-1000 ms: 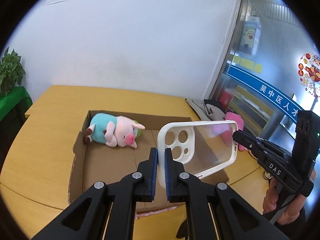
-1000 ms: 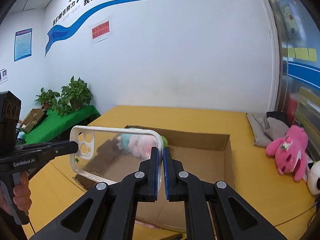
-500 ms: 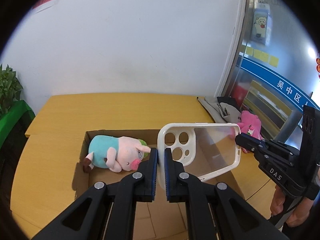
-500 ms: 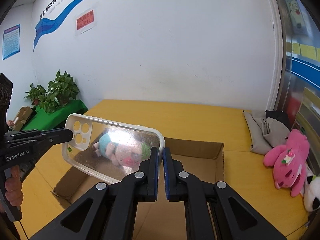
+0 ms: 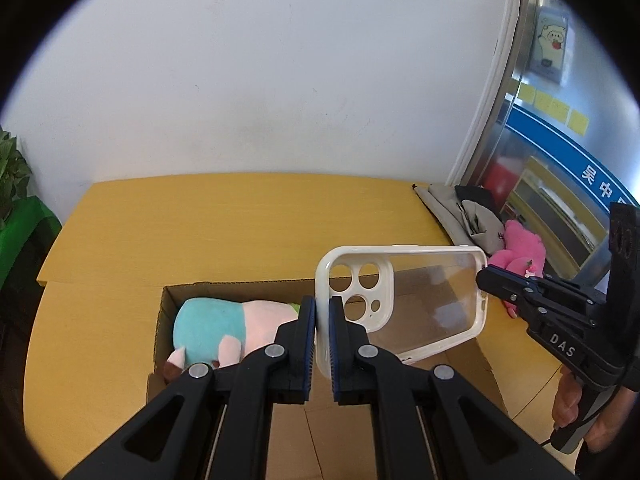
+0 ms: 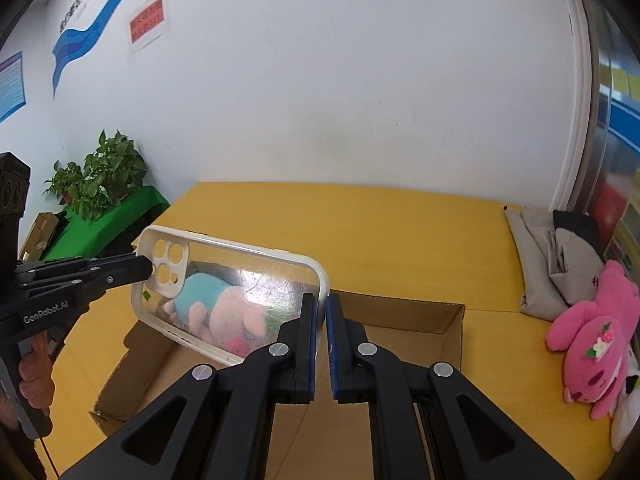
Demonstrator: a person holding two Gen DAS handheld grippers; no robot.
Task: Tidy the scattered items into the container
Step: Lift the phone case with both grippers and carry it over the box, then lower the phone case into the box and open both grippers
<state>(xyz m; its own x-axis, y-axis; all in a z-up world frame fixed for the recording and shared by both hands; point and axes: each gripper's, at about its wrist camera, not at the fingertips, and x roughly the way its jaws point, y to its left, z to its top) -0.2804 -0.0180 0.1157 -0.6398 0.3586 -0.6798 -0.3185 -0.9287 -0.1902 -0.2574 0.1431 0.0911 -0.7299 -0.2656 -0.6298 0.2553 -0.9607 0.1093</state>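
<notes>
White capitals "DAS" stand on the side of the black right tongs (image 5: 490, 280), seen from the left wrist. White lettering "GenRobot.AI" runs along the black body of the left tongs (image 6: 149, 269). The blue wall band (image 5: 600, 184) carries white Chinese characters "吴中". The red wall notice (image 6: 147, 24) is too blurred to read.

Pig plush (image 5: 224, 324) head behind left tool (image 5: 323, 344)
</notes>
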